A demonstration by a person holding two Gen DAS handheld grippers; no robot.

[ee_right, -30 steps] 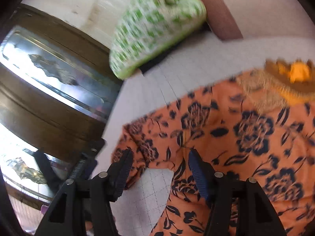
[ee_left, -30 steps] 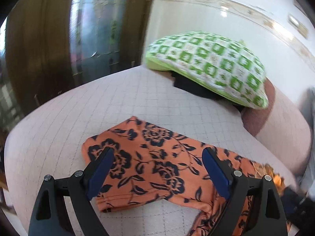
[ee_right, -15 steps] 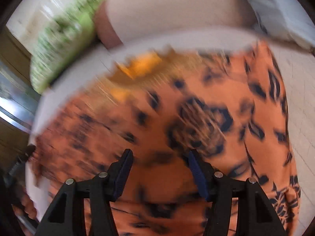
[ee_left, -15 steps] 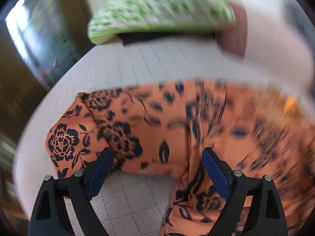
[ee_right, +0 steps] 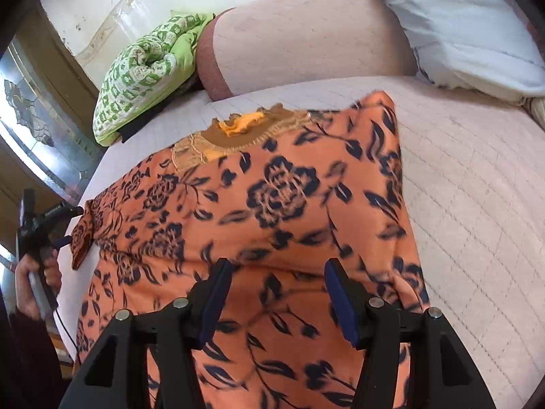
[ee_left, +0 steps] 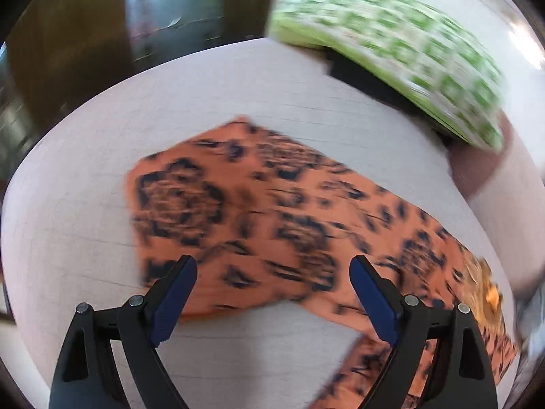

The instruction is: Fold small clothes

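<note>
Here the orange floral garment [ee_right: 279, 204] lies spread across the pale quilted bed [ee_right: 470, 177], filling the middle and lower part of the right wrist view, neckline [ee_right: 245, 129] toward the top of the frame. It looks laid flat so that a sleeve or side can be turned inward for a first fold. In the left wrist view, which is blurred, a sleeve of the garment [ee_left: 190, 204] runs across the centre of the frame and ends at a cut edge at centre left.

The left hand-held gripper [ee_left: 272, 286] hangs over the lower edge of that sleeve with its jaws spread wide and nothing between the pads; I judge it is lining up on the hem. The right hand-held gripper [ee_right: 276, 293] hovers over the body of the garment at lower centre, jaws partly apart, not pinching cloth. At the left edge of the right wrist view a hand [ee_right: 37, 272] holds the other tool just beside the sleeve tip.

Bare bed lies to the right of the garment, and left of the sleeve end in the left view. A green patterned pillow [ee_right: 143, 71] at upper left, a pink bolster [ee_right: 306, 34] and a white pillow [ee_right: 460, 24] crowd the top
</note>
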